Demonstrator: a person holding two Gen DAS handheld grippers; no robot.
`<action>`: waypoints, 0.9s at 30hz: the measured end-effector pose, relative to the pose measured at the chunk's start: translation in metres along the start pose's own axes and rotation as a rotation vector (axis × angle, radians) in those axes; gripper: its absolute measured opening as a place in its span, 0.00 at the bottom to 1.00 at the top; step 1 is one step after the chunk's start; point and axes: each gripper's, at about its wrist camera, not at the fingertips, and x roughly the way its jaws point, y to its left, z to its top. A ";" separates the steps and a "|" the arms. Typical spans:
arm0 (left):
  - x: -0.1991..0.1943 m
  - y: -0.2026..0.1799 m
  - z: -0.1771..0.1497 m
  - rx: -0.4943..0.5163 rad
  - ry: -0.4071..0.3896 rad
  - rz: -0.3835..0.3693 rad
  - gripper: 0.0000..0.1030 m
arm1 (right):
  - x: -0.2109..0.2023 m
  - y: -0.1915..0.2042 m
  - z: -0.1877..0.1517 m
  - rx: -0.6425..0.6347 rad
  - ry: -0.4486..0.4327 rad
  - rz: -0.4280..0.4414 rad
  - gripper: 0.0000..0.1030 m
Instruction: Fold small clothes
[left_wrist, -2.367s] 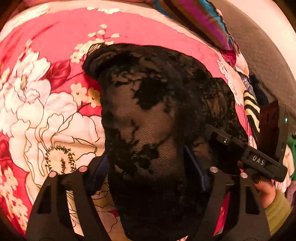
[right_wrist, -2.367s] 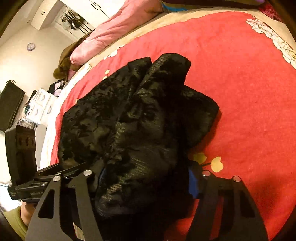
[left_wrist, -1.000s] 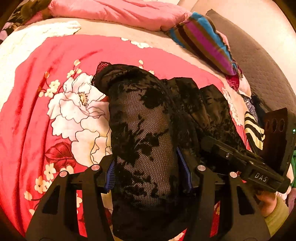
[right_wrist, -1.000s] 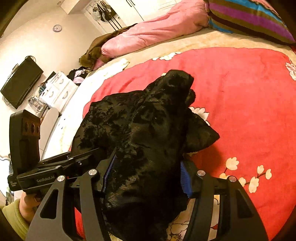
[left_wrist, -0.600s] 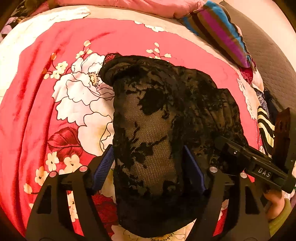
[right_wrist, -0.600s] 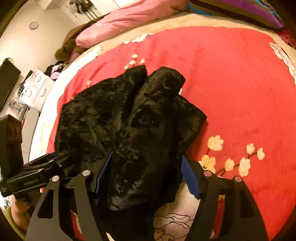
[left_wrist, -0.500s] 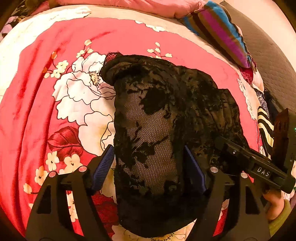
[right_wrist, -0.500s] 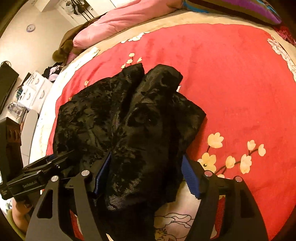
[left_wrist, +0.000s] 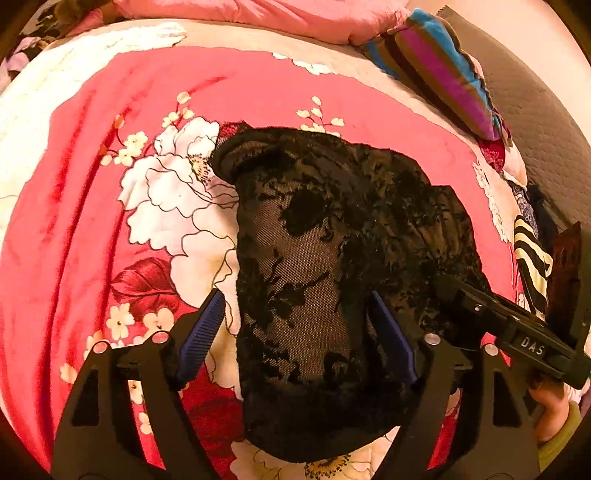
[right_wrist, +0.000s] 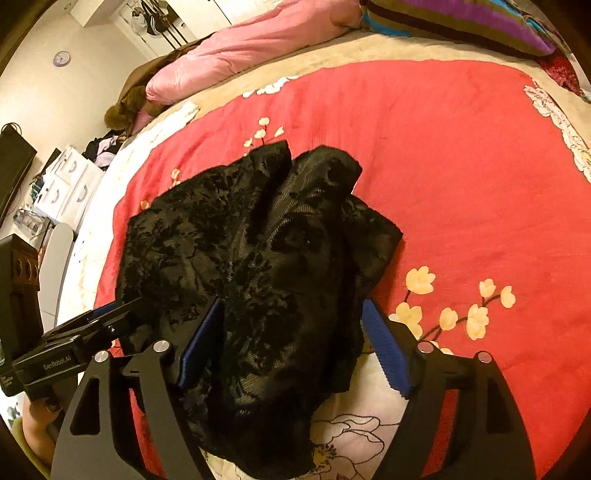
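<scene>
Black lace garment (left_wrist: 332, 280) bunched on red floral bedspread (left_wrist: 92, 184), lying between pads of both tools. Left hand-held gripper (left_wrist: 299, 332) spread wide, jaws just been opening, pads clear of lace. Right hand-held gripper (right_wrist: 291, 350) likewise wide, just been opening, gripping nothing, close beside left one.

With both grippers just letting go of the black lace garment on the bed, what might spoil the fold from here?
1. The black lace garment lies bunched and humped, so the fold may spring open.
2. Lace still sits between the jaws of the left gripper and right gripper, which have just been opening; pulling back could snag and drag it.
3. The plush floral blanket may grip the lace.
</scene>
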 end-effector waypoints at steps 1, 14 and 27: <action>-0.002 0.000 0.001 0.001 -0.004 0.001 0.72 | -0.002 0.000 0.000 -0.001 -0.005 0.001 0.75; -0.034 -0.004 0.002 0.026 -0.061 0.040 0.89 | -0.042 0.002 -0.002 0.003 -0.093 0.011 0.94; -0.083 -0.009 -0.007 0.035 -0.184 0.050 0.91 | -0.095 0.025 -0.013 -0.097 -0.221 -0.038 0.94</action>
